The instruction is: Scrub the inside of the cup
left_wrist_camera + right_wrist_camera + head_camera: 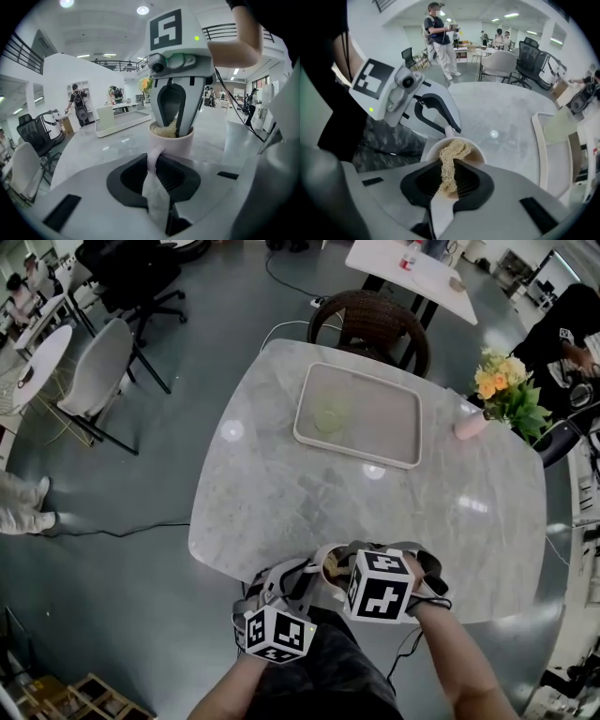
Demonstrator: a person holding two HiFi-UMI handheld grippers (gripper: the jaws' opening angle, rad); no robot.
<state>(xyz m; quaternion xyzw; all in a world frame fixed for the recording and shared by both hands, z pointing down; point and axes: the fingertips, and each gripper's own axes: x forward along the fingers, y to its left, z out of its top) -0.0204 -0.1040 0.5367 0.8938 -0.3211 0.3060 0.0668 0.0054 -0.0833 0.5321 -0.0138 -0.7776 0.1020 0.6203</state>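
Sitting upright at the near edge of the desk (281,493), the pink cup (171,140) has its mouth facing up; whether its base rests on the desk or hangs just above it I cannot tell. A wad of pale fibrous scrubber (452,154) fills its mouth and lies against the inner wall.

The right hand-held gripper (447,180) is clamped on that scrubber and comes at the cup from above, nearly along the cup's upright axis, so it is the one placed to do the scrubbing. The left hand-held gripper (154,164) reaches in from the side, its jaws pinched on the cup's handle to steady it. Any scrubbing stroke likely has to run down and around inside the wall while the handle grip resists the twist.

Toward the desk's far side lies a tray (403,427), well apart from the cup.
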